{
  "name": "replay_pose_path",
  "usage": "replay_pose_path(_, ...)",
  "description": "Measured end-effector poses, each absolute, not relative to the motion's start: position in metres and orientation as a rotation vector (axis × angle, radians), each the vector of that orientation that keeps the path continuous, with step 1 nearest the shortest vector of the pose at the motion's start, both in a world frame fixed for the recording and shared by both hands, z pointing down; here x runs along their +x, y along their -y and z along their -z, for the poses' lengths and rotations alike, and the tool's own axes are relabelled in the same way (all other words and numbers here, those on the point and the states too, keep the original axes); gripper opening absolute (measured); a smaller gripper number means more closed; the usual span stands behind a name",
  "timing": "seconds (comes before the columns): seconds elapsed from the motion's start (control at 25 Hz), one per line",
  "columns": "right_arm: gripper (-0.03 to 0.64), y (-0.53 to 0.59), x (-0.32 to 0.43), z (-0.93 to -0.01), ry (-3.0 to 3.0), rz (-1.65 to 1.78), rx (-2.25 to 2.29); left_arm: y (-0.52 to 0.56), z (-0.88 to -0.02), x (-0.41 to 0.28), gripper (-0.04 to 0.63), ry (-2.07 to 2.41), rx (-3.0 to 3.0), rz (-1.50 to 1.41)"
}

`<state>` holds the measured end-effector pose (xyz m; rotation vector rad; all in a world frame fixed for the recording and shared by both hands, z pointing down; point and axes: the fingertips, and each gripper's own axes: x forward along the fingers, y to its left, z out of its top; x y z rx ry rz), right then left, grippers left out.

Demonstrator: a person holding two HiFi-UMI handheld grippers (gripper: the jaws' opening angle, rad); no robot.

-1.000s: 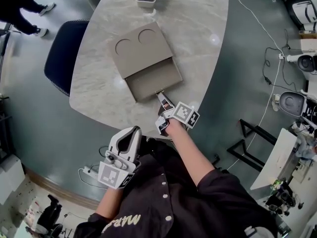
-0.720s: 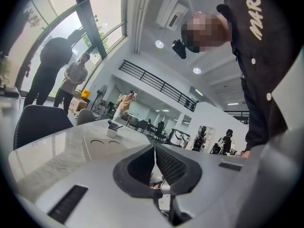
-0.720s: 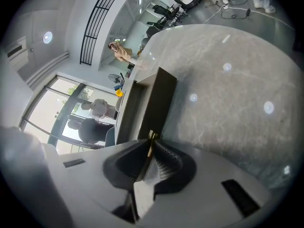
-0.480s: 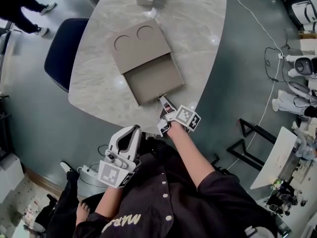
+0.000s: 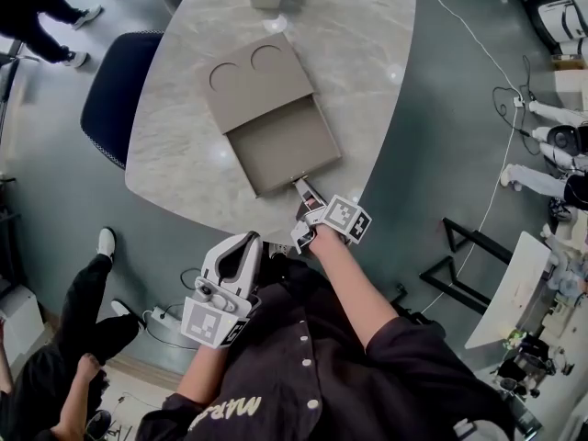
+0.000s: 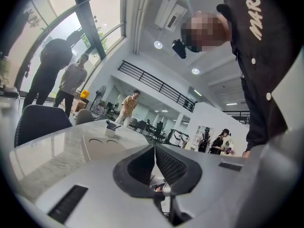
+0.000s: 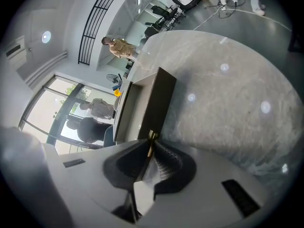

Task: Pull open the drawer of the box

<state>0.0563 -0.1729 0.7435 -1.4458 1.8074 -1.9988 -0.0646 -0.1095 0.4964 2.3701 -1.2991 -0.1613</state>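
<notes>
In the head view, my right gripper meets the near edge of the drawer. The drawer stands well out of the box, whose top has 2 round recesses, on the counter. My left gripper hangs off the counter's edge, close to my body.

In the left gripper view, my jaws are pressed together with nothing between them.

In the right gripper view, my jaws are clamped on the drawer's thin pull tab.
</notes>
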Motion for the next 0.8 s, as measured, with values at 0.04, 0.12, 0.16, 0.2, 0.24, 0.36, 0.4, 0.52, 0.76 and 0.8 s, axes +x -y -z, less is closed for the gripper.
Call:
replay_pose_path(0.04,0.037,0.173,0.057,-0.744,-1.807,2.000,-1.448,0.109,-0.496,-0.064,0.018,1.300,2.370,0.162)
replay_pose_path(0.12,0.039,0.173,0.057,-0.744,-1.816,2.000,-1.457,0.109,-0.496,-0.064,0.018,1.301,2.371,0.163)
replay_pose_path(0.16,0.040,0.173,0.058,-0.744,-1.830,1.997,-1.469,0.108,-0.496,-0.064,0.018,1.302,2.372,0.164)
replay_pose_path(0.2,0.044,0.174,0.058,-0.744,-1.852,1.993,-1.487,0.108,-0.495,-0.064,0.018,1.303,2.374,0.166)
replay_pose_path(0.24,0.049,0.174,0.059,-0.744,-1.882,1.986,-1.509,0.108,-0.495,-0.064,0.018,1.304,2.375,0.168)
replay_pose_path(0.36,0.061,0.174,0.061,-0.740,-1.974,1.972,-1.561,0.108,-0.492,-0.066,0.018,1.306,2.382,0.171)
replay_pose_path(0.4,0.063,0.174,0.062,-0.739,-1.987,1.971,-1.568,0.108,-0.491,-0.067,0.018,1.307,2.385,0.171)
replay_pose_path(0.52,0.060,0.176,0.070,-0.732,-2.003,1.946,-1.592,0.109,-0.486,-0.066,0.018,1.313,2.401,0.178)
replay_pose_path(0.76,0.001,0.193,0.073,-0.688,-2.161,1.763,-1.571,0.118,-0.478,-0.068,0.018,1.368,2.410,0.120)
replay_pose_path(0.8,-0.002,0.196,0.072,-0.677,-2.191,1.722,-1.558,0.120,-0.477,-0.069,0.018,1.383,2.403,0.107)
